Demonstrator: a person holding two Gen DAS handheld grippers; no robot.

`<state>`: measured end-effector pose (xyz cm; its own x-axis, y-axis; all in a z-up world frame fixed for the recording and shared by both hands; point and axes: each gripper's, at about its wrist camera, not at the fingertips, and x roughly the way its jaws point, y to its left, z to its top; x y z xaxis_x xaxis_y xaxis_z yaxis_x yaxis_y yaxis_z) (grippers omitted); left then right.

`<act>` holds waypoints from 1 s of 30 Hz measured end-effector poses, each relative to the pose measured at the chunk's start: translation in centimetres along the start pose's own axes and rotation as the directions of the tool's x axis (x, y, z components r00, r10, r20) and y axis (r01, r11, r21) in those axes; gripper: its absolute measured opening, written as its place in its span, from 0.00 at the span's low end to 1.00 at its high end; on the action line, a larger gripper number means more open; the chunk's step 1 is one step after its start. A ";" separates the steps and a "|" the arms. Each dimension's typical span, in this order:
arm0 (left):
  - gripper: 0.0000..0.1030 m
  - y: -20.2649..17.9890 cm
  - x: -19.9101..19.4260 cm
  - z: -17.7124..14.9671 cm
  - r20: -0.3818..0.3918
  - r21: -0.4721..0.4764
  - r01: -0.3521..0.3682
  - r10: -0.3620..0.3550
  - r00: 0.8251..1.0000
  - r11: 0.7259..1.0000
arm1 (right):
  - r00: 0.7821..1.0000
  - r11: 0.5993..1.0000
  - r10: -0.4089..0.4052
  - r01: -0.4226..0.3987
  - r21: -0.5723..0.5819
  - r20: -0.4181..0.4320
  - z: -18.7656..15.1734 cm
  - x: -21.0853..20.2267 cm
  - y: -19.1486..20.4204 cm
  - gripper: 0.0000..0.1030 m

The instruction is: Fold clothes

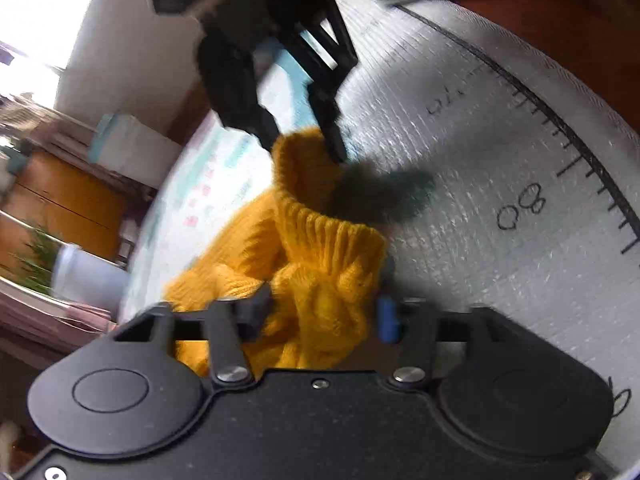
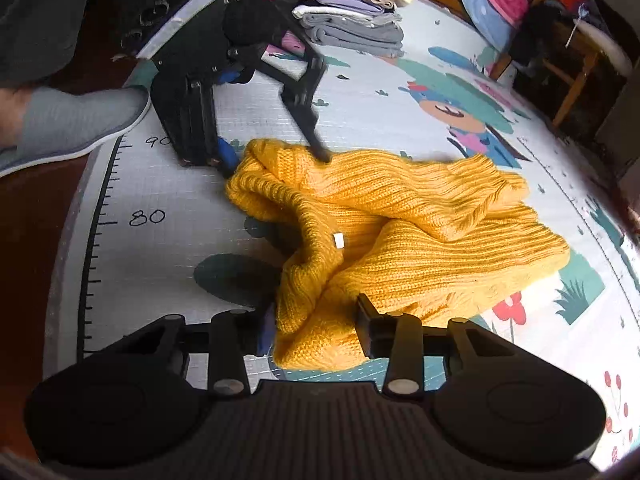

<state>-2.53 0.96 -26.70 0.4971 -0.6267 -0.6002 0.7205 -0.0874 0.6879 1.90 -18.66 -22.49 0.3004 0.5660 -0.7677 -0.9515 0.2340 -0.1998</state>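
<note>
A big play mat [image 2: 400, 92] with cartoon pictures and a ruler along its edge covers the brown floor [image 2: 28, 216]. Bright light comes through a window [image 1: 44, 12] beside a white wall [image 1: 132, 40]. A wooden chair [image 2: 568, 64] stands by the mat.

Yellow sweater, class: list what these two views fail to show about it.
- Left wrist view: most of the sweater is hidden behind the left gripper; the picture is blurred.
- Right wrist view: the near hem is hidden behind the right gripper; the small white label is unreadable.
</note>
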 end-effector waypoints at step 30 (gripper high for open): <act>0.35 27.9 8.3 -22.9 0.515 -0.857 0.498 -0.210 0.831 -0.132 | 0.938 0.591 0.284 -0.333 0.734 0.197 3.1 1.8 -29.6 0.34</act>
<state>32.78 11.01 -21.83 0.0126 -0.9013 -0.4331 0.5667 0.3633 -0.7395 30.86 -22.12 -16.08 0.0249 0.7534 -0.6571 -0.6139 0.5303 0.5847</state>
